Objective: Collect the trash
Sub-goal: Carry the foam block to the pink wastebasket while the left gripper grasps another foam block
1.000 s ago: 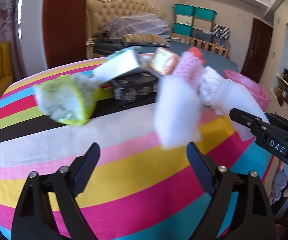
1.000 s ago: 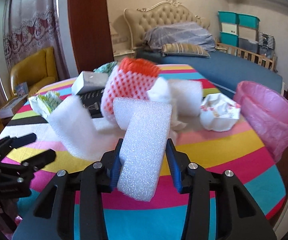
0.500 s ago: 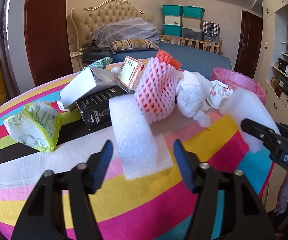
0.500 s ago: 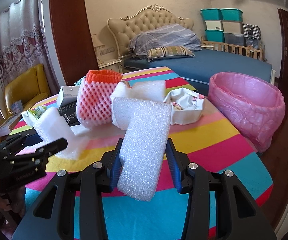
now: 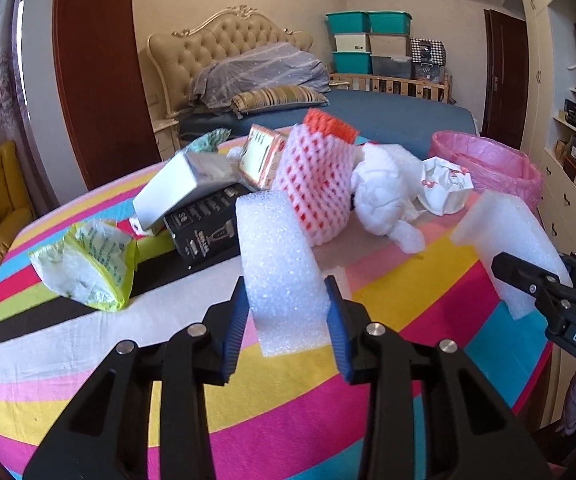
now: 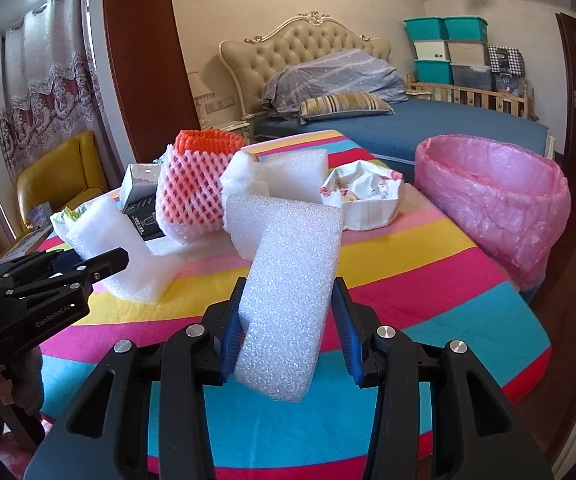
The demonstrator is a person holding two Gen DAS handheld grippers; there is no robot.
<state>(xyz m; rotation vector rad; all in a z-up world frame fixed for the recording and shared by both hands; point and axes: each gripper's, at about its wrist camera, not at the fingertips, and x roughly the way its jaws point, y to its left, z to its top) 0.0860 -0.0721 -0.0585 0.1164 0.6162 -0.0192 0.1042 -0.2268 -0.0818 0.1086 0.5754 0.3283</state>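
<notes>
My left gripper (image 5: pixel 286 320) is closing on a white foam strip (image 5: pixel 280 256) that stands on the striped tablecloth (image 5: pixel 168 360); both blue pads press on its sides. My right gripper (image 6: pixel 288 320) is shut on a second, bent foam strip (image 6: pixel 291 272), held above the cloth. In the left wrist view the right gripper (image 5: pixel 527 276) shows at the right edge with its foam (image 5: pixel 503 224). A bin lined with a pink bag (image 6: pixel 495 200) stands off the table's right side.
More trash lies piled behind: a red-and-white foam net (image 5: pixel 315 184), a black box (image 5: pixel 204 228), a white box (image 5: pixel 168 188), a yellow-green wrapper (image 5: pixel 88 264), white tissue (image 5: pixel 383 188) and a crumpled paper bowl (image 6: pixel 363 200). A bed stands beyond the table.
The left jaws came forward around the standing foam strip and closed onto it. The right gripper kept its foam and swung toward the pink bin, which now looks nearer.
</notes>
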